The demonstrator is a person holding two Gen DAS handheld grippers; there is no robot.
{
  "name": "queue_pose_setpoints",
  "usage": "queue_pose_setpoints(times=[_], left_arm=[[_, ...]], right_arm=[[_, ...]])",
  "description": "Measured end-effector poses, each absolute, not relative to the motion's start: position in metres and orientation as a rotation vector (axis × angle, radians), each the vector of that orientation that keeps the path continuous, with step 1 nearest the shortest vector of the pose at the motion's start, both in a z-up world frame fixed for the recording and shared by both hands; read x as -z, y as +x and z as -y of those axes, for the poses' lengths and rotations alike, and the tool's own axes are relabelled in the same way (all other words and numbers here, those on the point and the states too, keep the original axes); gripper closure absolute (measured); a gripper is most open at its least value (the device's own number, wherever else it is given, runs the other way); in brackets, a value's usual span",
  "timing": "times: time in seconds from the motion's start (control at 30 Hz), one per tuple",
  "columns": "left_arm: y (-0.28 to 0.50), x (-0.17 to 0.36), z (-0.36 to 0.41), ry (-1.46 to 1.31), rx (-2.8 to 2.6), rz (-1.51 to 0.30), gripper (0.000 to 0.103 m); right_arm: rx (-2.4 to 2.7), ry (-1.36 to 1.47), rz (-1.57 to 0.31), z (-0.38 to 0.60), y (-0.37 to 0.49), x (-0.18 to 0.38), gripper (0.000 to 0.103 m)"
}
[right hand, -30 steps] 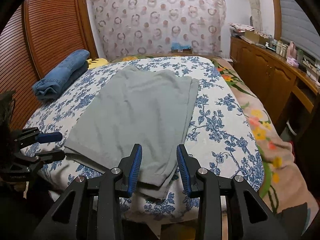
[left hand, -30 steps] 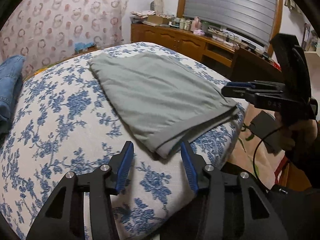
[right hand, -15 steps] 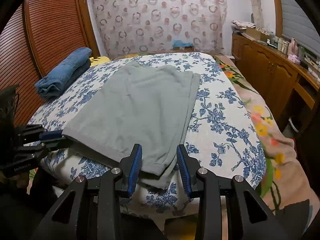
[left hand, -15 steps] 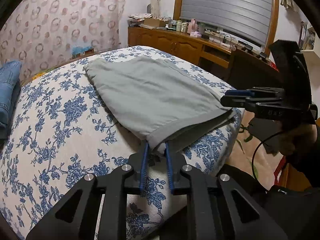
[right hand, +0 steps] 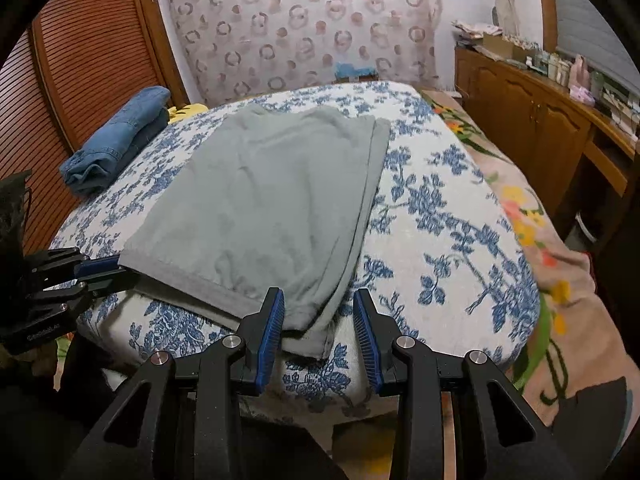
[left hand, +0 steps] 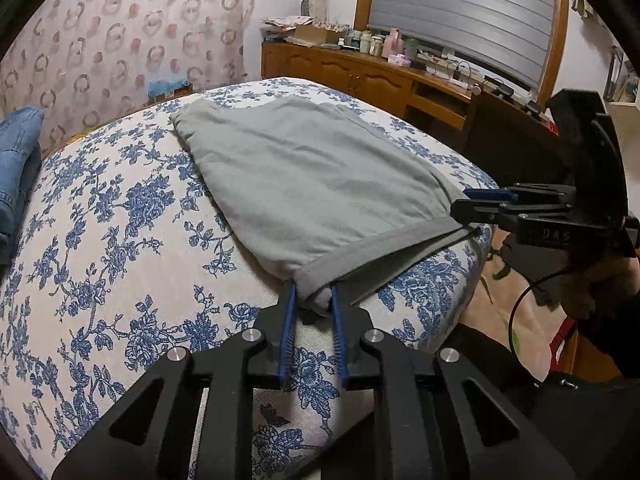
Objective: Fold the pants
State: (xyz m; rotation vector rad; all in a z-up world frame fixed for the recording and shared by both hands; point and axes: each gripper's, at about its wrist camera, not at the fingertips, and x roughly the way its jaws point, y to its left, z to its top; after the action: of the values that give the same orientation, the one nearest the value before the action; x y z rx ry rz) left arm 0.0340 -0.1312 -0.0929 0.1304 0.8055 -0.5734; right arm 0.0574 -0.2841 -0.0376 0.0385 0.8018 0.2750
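Grey pants [left hand: 304, 184] lie folded lengthwise on a blue-flowered bed [left hand: 112, 248], hem end at the near edge. My left gripper [left hand: 313, 300] is shut on the hem's left corner and lifts it slightly. In the right wrist view the pants [right hand: 272, 200] reach the bed's near edge. My right gripper [right hand: 319, 320] is open, its fingers on either side of the hem's right corner. The right gripper shows in the left wrist view [left hand: 480, 204], and the left gripper in the right wrist view [right hand: 100, 270].
Folded blue jeans [right hand: 116, 140] lie at the bed's far left by a wooden louvred door [right hand: 80, 60]. A wooden sideboard [right hand: 540, 120] with clutter stands on the right. A pink flowered blanket [right hand: 532, 232] hangs over the bed's right side.
My left gripper moved forward and shut on the hem's left corner, lifting it a little. My right gripper came closer to the right corner and stays open.
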Motion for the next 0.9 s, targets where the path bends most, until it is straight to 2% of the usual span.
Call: queue_pose_setpoints(times=[0.27,0.47,0.5,0.9], left_arm=[[0.037,0.095,0.132,0.124,0.569,-0.809,0.084],[0.041,0.094,0.131,0.126,0.571,-0.804,0.083],[0.042,0.094,0.131,0.127,0.573,-0.802,0.086],[0.035,0.031,0.117,0.076,0.575,-0.631,0.093]], right_arm=[[-0.293,0.008,-0.801,0.278,0.060,0.037,0.066],[-0.355,-0.019,-0.781,0.273,0.056,0.038,0.090],[-0.358,-0.014,-0.775,0.275,0.056,0.038,0.093],[-0.398,-0.003,-0.628,0.279,0.049,-0.005,0.095]])
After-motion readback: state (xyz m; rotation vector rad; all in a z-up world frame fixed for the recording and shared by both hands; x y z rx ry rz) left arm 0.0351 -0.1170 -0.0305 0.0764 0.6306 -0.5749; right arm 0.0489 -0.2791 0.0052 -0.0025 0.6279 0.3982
